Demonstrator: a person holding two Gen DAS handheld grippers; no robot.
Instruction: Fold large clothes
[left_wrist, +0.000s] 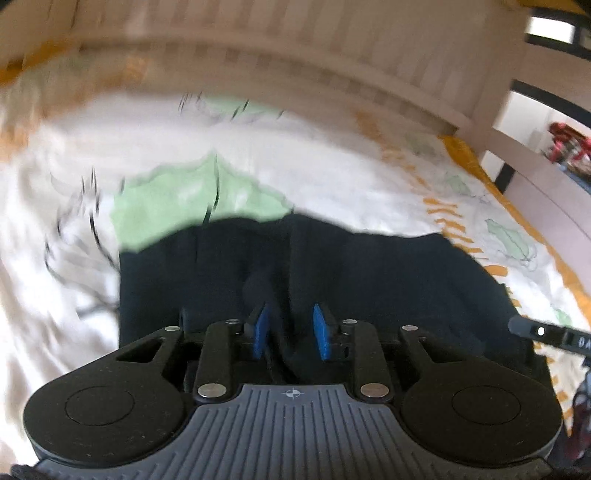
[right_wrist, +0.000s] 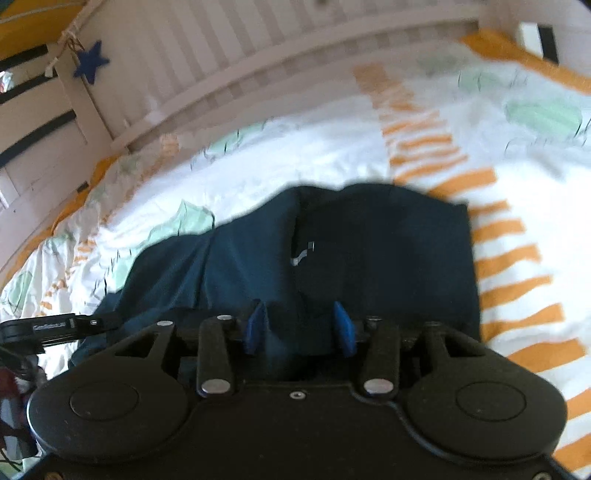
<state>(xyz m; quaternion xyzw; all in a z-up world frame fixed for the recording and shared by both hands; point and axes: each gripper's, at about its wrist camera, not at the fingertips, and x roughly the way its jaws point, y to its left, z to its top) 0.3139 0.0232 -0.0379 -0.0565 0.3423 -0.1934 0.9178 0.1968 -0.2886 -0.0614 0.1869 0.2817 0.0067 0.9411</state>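
A: What takes up most of both views?

B: A bed (left_wrist: 332, 177) with a white cover printed in pale green shapes and orange stripes, and a pale slatted rail (right_wrist: 207, 55) along its far side. A blue star (right_wrist: 90, 64) hangs on that rail.

A: And the clothing?

B: A dark navy garment (right_wrist: 369, 251) lies spread on the cover, right in front of both grippers. It looks soft, with a lengthwise fold or seam down the middle and a few rumples. A small white mark shows near that fold in the right wrist view. The picture is blurred, so I cannot tell what kind of garment it is.

A: The grippers?

B: The left gripper (left_wrist: 290, 332) has its blue pads a narrow way apart, with dark cloth rising between them; whether the pads press it I cannot tell. The right gripper (right_wrist: 301, 326) stands wider, cloth bunched in the gap, pads apparently clear of it.
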